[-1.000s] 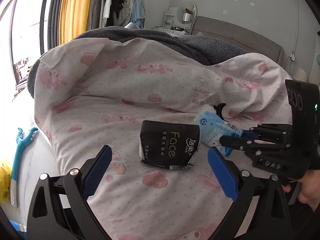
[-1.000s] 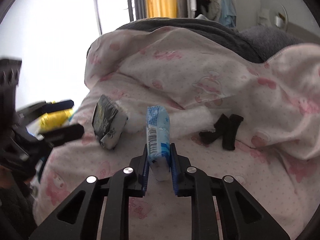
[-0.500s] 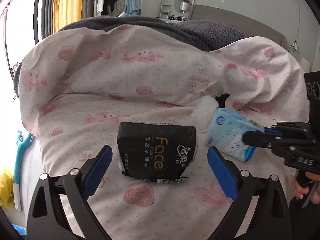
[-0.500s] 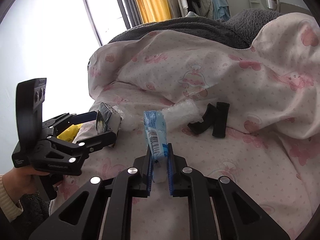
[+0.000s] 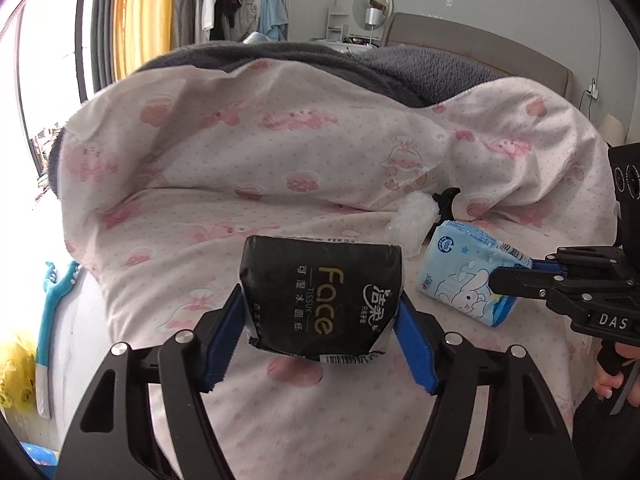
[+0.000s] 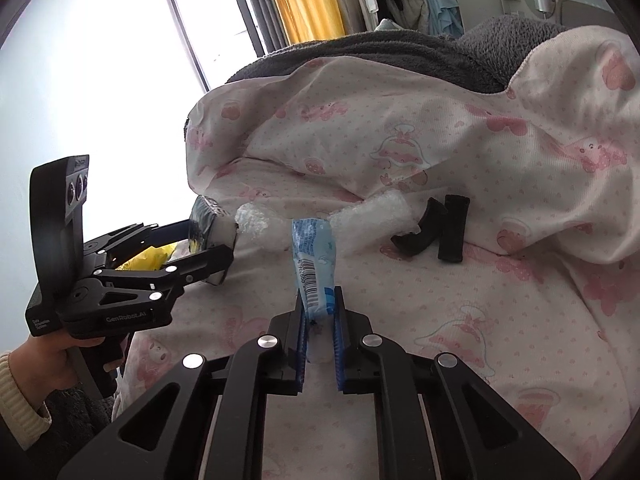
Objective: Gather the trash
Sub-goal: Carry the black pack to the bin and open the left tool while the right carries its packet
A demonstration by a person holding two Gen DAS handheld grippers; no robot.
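Observation:
A black "Face" tissue pack (image 5: 320,296) sits between the blue pads of my left gripper (image 5: 319,300). The jaws are closing and the pads press on its two sides. From the right wrist view the same gripper (image 6: 208,248) is at the left with the pack (image 6: 204,220) in its fingers. My right gripper (image 6: 319,296) is shut on the lower end of a light blue tissue pack (image 6: 314,264), which stands upright above the bed. In the left wrist view that blue pack (image 5: 460,280) hangs at the right in the right gripper (image 5: 508,272).
A pink-patterned blanket (image 5: 280,160) covers the bed, with a grey fleece blanket (image 5: 320,60) behind it. A clump of bubble wrap (image 6: 372,216) and a small black object (image 6: 436,232) lie on the bed. A yellow bag (image 5: 14,376) and a blue toy (image 5: 50,300) are beside the bed at left.
My left gripper's jaws have come in from wide open onto the black tissue pack. The right gripper keeps its grip on the blue pack, held slightly higher.

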